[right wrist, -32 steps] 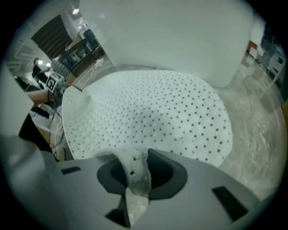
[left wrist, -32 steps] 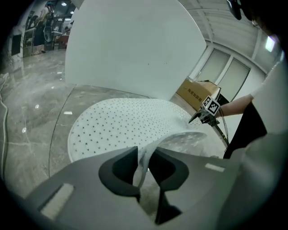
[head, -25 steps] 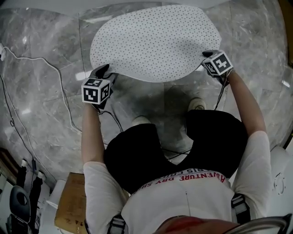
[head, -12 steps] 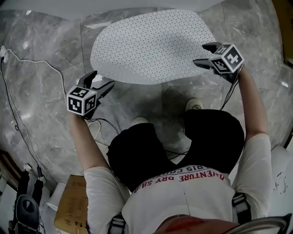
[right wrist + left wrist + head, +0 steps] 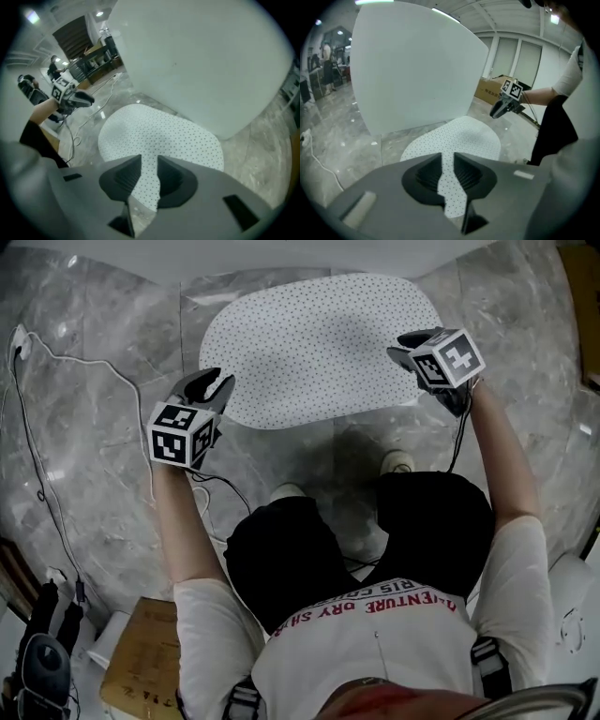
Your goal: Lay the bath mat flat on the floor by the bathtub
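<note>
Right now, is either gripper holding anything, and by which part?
Nothing is held. Both the left gripper and right gripper have just been closing with nothing between their fingers; the bath mat lies flat on the floor, apart from both.

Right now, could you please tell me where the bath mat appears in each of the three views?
Head view: the bath mat lies flat at upper centre.
Left gripper view: bath mat at lower centre.
Right gripper view: bath mat at centre, slightly low.
Shared landmark: the white bathtub, directly behind the mat.
</note>
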